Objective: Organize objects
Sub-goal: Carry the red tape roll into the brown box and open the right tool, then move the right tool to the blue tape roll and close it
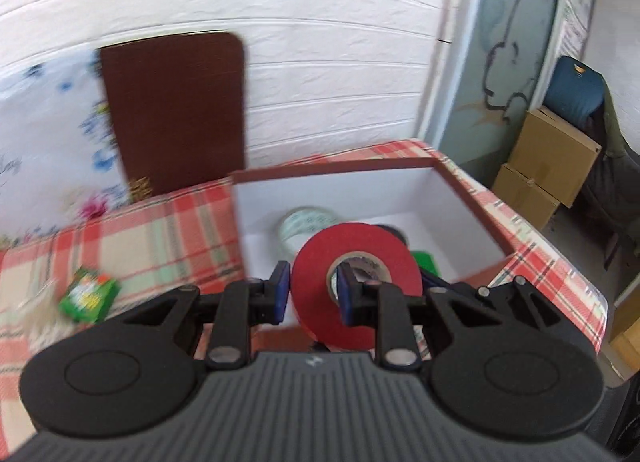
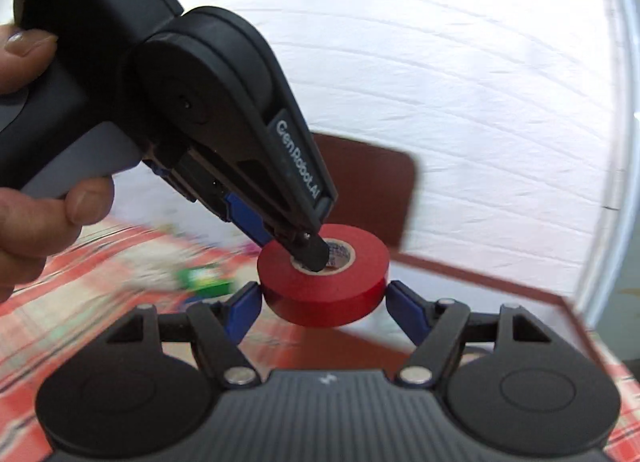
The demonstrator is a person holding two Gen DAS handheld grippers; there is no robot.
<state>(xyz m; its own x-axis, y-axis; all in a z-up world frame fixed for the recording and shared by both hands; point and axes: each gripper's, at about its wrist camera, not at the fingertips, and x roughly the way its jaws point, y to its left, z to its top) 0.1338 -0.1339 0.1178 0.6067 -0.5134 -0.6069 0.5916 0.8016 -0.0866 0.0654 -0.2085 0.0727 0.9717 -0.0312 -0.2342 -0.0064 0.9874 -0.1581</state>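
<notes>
A red tape roll [image 1: 352, 262] hangs above an open red-rimmed box [image 1: 332, 168] with white inner walls. My left gripper [image 1: 314, 286] is shut on the roll's wall, one blue pad in the core hole and the other on the outside. In the right wrist view the roll [image 2: 324, 290] lies flat, and the left gripper [image 2: 286, 244] comes down on it from the upper left, held by a person's hand [image 2: 40, 202]. My right gripper [image 2: 324, 302] has its blue pads pressed against the roll's two outer sides.
Inside the box lie a clear tape roll [image 1: 306, 222] and something green [image 1: 426, 262]. A green packet [image 1: 90, 296] lies on the red plaid tablecloth [image 1: 160, 230] left of the box. A brown board [image 1: 176, 114] leans on the white wall. Cardboard boxes [image 1: 544, 166] stand beyond the table's right edge.
</notes>
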